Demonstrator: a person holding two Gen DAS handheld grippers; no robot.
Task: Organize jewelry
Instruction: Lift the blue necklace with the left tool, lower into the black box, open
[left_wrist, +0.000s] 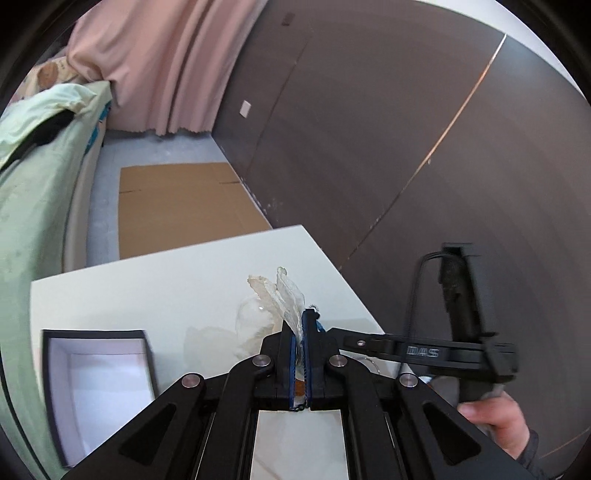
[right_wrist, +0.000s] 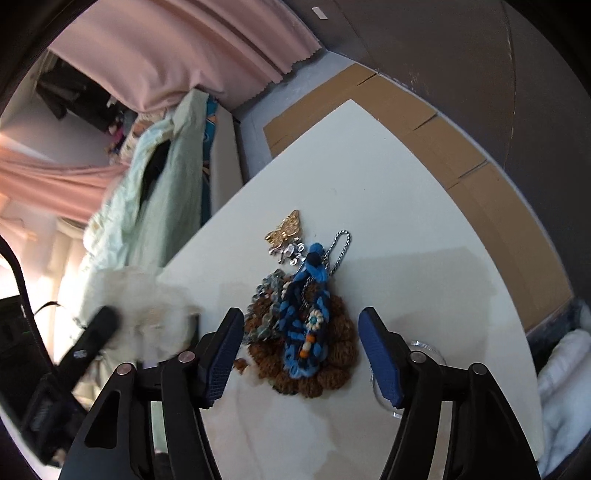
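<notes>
My left gripper (left_wrist: 299, 321) is shut on a clear crinkled plastic bag (left_wrist: 286, 295), held above the white table (left_wrist: 147, 288). An open dark box with a white inside (left_wrist: 99, 384) sits at the table's left. My right gripper (right_wrist: 301, 332) is open, its blue pads on either side of a jewelry pile: a blue braided bracelet (right_wrist: 308, 321) on a brown beaded bracelet (right_wrist: 332, 354), a grey-green bead bracelet (right_wrist: 264, 302), a silver chain (right_wrist: 338, 251), small silver pieces (right_wrist: 290, 253) and a gold butterfly brooch (right_wrist: 284, 229). The right gripper also shows in the left wrist view (left_wrist: 424, 350).
A bed with green bedding (left_wrist: 33, 206) stands to the left. Flat cardboard (left_wrist: 184, 206) lies on the floor beyond the table. A dark wall (left_wrist: 388, 129) runs along the right. A clear glass rim (right_wrist: 424, 350) sits by my right finger.
</notes>
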